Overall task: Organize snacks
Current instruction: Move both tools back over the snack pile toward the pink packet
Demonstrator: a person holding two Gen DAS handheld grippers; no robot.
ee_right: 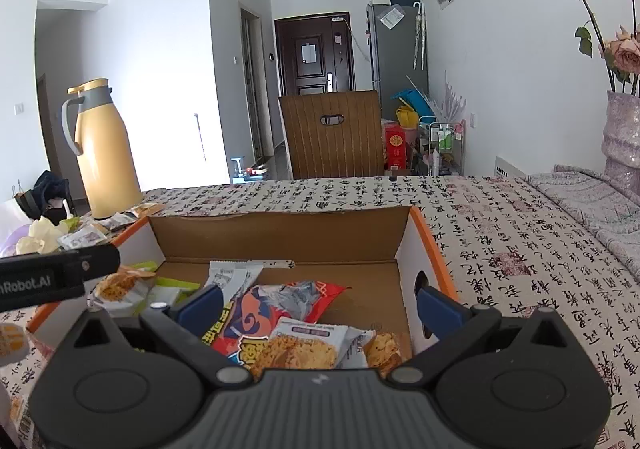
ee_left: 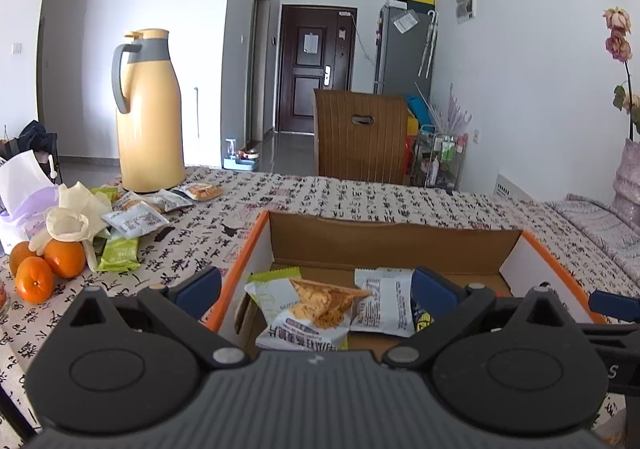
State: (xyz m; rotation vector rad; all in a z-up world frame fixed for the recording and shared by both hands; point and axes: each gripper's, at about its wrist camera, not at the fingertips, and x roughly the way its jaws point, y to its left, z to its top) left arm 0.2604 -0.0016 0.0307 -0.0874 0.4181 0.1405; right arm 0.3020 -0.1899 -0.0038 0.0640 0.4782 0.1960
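Open orange-edged cardboard box (ee_right: 280, 237) holding assorted snack packets, on a table covered with a calligraphy-print cloth (ee_right: 500, 249).

Box: brown corrugated inside, white side walls, orange rim, an oval hand hole in its right wall. Contents: a red foil packet with yellow and blue lettering (ee_right: 276, 313); a clear-fronted packet of golden crisp pieces (ee_right: 300, 349); white packets printed with small text (ee_left: 380, 301); a green-and-white packet (ee_left: 272, 289). Packet writing is too small to read. More green and white snack packets (ee_left: 132, 225) lie loose left of the box, near three oranges (ee_left: 44, 269) and a tall yellow thermos jug with grey handle (ee_left: 148, 113). Left gripper (ee_left: 316, 289) and right gripper (ee_right: 320, 305) both stand spread wide over the box, blue pads clear of every packet, gripping nothing. "nRobot.AI" reads on the left gripper's side.
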